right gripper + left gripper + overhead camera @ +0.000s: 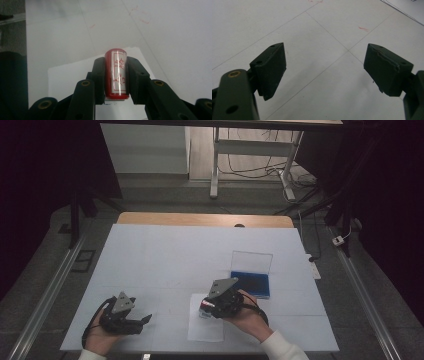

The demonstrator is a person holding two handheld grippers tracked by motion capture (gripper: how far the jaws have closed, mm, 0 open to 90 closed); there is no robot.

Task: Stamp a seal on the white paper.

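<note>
On the white-covered surface (150,255), near its front edge, a person works with a pair of tongs in each hand. The right tongs (116,75) are clamped on a red stamp (117,75), a small red cylinder with a white label bearing red characters. Both jaws press against its sides. Seen from above, the stamp (204,309) is held over a sheet of white paper (205,327) lying at the front of the surface, with the right hand (247,312) wrapped round the tongs' body.

Just behind that hand sits a blue ink pad case (251,282), its clear lid standing upright at the back.

Off to the left, well apart from the paper, the left tongs (142,322) rest low in the left hand (102,335), jaws spread wide with nothing between them but bare white surface.
</note>
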